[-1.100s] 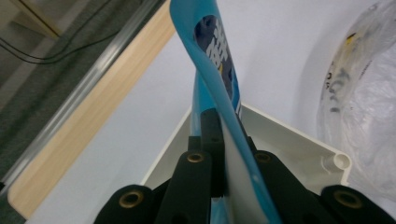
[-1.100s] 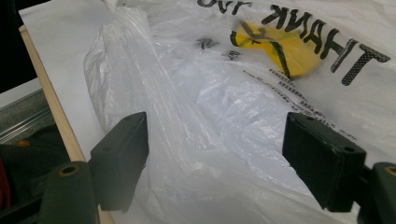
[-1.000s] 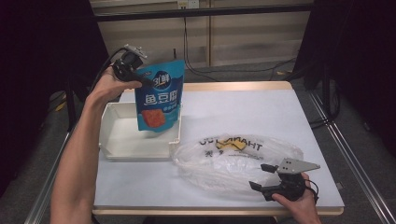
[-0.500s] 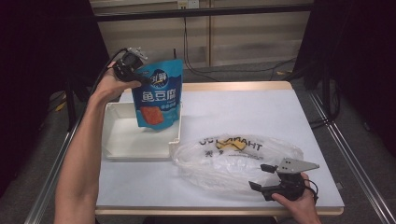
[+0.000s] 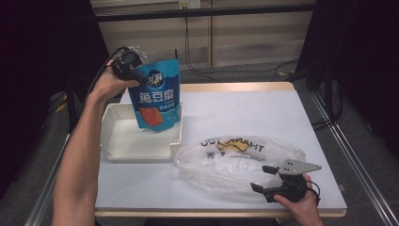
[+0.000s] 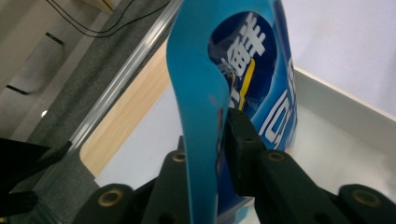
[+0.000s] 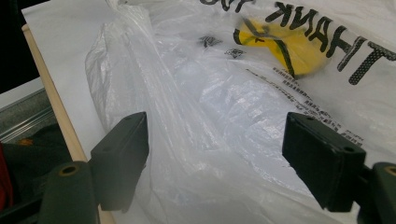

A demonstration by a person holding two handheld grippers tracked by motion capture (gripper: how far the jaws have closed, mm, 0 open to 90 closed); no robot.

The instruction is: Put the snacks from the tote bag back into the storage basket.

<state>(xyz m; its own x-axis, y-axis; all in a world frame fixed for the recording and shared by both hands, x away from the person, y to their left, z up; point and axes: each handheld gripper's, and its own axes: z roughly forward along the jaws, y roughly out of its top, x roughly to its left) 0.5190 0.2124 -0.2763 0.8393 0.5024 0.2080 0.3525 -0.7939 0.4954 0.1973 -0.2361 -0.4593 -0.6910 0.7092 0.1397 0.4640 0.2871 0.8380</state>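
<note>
My left gripper view shows my left hand-held gripper (image 6: 219, 154) easing open, pads still pinching the glossy blue snack pouch (image 6: 243, 74); my right hand-held gripper (image 7: 215, 158) gapes wide over the crinkled clear plastic bag (image 7: 224, 93) near the tabletop's (image 5: 282, 108) front edge.

A fixed camera looks down and forward over the desk (image 5: 263, 108) from its near edge. One gripper camera sits tight against the blue pouch (image 6: 261, 93) above the tray; another faces the plastic bag (image 7: 224, 116) close up. Both items appear from overhead.
</note>
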